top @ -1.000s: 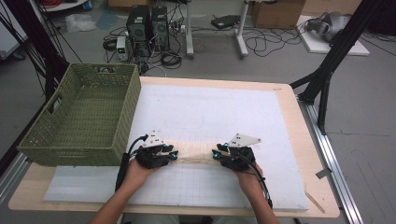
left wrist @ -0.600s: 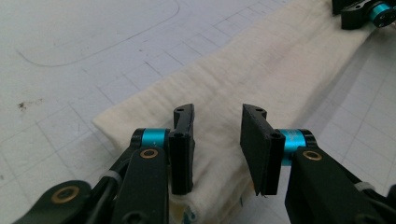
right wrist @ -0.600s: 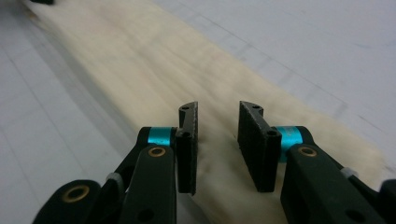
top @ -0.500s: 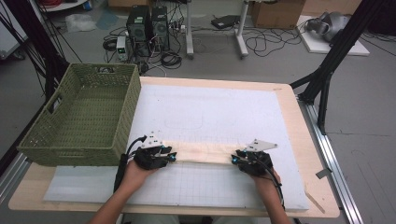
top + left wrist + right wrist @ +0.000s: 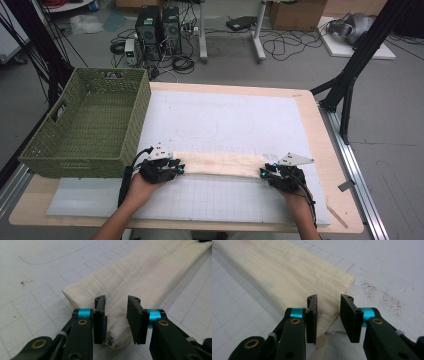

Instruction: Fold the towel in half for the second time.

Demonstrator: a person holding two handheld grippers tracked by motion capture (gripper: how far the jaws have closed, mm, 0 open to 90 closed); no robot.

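Note:
A cream cloth (image 5: 220, 164), folded into a long narrow strip, lies across the white gridded mat (image 5: 225, 115) near the front. My left gripper (image 5: 177, 169) is on its left end and my right gripper (image 5: 264, 173) on its right end. In the left gripper view the bunched end of the cloth (image 5: 150, 272) sits between the jaws of the left gripper (image 5: 116, 302), which have just been closing on it. In the right gripper view the cloth (image 5: 287, 272) runs away to the upper left, its near corner pinched in the right gripper (image 5: 328, 301).
A green woven basket (image 5: 75, 167) stands at the table's left side, close beside my left hand. The wooden table edge (image 5: 320, 130) runs along the right of the mat. Dark specks mark the mat (image 5: 392, 302) beside the cloth's right end.
My right gripper has moved to the right with the cloth's end, drawing the strip out longer and straighter. The left gripper has stayed in place.

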